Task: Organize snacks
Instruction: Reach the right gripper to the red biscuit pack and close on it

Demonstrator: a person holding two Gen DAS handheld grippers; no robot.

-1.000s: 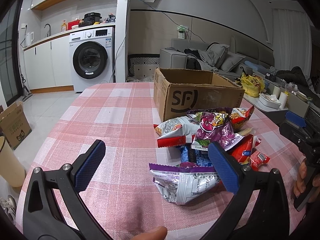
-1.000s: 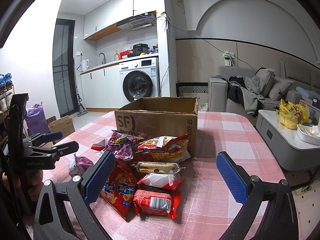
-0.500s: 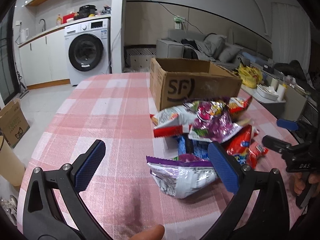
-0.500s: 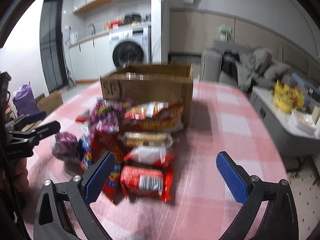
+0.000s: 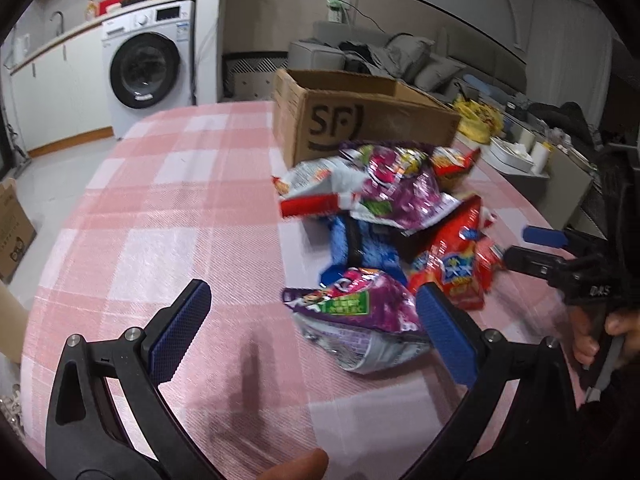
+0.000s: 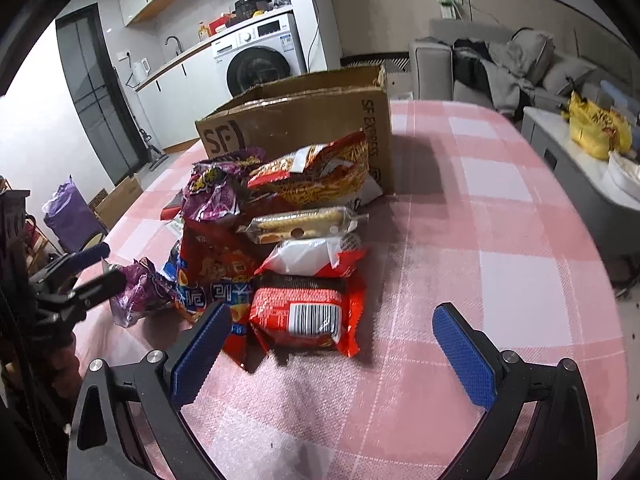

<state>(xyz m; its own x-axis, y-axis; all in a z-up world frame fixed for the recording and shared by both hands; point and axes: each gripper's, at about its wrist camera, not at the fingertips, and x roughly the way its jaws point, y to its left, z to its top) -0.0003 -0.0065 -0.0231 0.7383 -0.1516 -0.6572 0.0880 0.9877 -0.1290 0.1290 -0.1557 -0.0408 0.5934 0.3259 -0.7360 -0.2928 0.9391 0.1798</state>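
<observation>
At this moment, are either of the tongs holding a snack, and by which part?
Nothing is held. The left tongs and right tongs are both open above the pink checked tablecloth, short of the snack packets.

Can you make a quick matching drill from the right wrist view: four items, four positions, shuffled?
Items
1. cardboard box
2. red packet with barcode
3. clear-wrapped biscuit pack
4. right hand-held gripper

Positions
A. lying across the middle of the snack pile
B. open, above the tablecloth at the near edge of the pile
C. behind the pile, top open
D. nearest end of the pile, barcode facing up

Pairs: 1-C, 2-D, 3-A, 4-B
</observation>
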